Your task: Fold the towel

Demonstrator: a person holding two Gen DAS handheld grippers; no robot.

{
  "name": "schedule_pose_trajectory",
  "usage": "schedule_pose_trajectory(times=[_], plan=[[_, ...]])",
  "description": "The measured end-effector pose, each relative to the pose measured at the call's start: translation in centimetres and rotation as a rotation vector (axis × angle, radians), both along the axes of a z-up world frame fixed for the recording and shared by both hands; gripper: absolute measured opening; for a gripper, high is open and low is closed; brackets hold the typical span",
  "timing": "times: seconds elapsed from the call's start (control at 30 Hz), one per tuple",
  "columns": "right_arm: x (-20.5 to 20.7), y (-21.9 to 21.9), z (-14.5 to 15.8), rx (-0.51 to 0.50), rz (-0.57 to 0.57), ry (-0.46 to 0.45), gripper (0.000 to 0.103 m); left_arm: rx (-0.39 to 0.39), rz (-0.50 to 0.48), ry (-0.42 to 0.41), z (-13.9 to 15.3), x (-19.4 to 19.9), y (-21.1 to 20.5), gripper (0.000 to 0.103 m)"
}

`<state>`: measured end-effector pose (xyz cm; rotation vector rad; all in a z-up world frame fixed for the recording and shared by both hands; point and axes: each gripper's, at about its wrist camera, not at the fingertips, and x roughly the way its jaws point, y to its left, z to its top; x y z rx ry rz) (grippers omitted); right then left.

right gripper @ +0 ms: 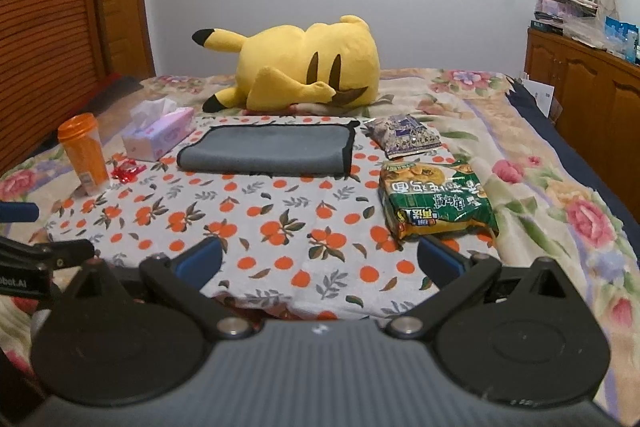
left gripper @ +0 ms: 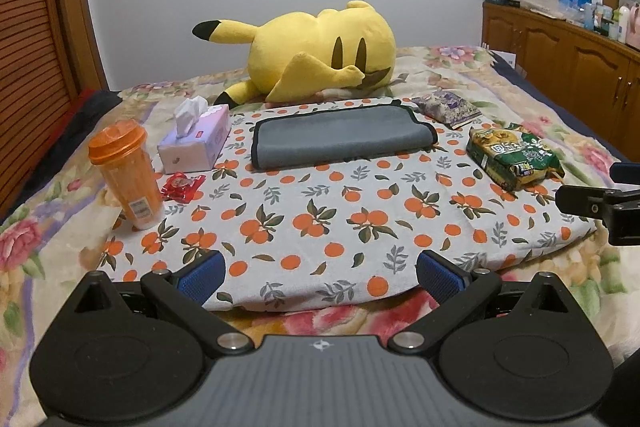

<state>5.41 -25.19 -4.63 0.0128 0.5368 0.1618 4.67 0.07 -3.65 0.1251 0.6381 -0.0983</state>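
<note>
A grey towel (left gripper: 340, 135) with black trim lies folded into a long rectangle at the far side of an orange-print cloth (left gripper: 320, 219) on the bed. It also shows in the right wrist view (right gripper: 268, 151). My left gripper (left gripper: 320, 277) is open and empty, hovering over the cloth's near edge, well short of the towel. My right gripper (right gripper: 320, 263) is open and empty, also at the cloth's near edge. Part of the right gripper shows at the right edge of the left wrist view (left gripper: 600, 207).
An orange tumbler (left gripper: 128, 171), a tissue box (left gripper: 196, 143) and a red wrapper (left gripper: 182, 187) stand left of the towel. A green noodle pack (left gripper: 514, 157) and a purple snack bag (left gripper: 446, 107) lie to its right. A yellow plush toy (left gripper: 316, 55) lies behind it. Wooden cabinets (left gripper: 560, 63) line the right wall.
</note>
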Motion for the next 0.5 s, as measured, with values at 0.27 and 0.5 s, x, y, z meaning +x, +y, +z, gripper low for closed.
schedule_pose_trajectory(times=[0.27,0.5], plan=[[-0.1,0.0,-0.1,-0.009,-0.005,0.002,0.103,0.002,0.010,-0.005,-0.2,-0.2,0.1,0.103],[-0.4,0.0,0.0,-0.017,-0.002,-0.008,0.103,0.005,0.023,-0.053,0.4,-1.1,0.4,0.103]])
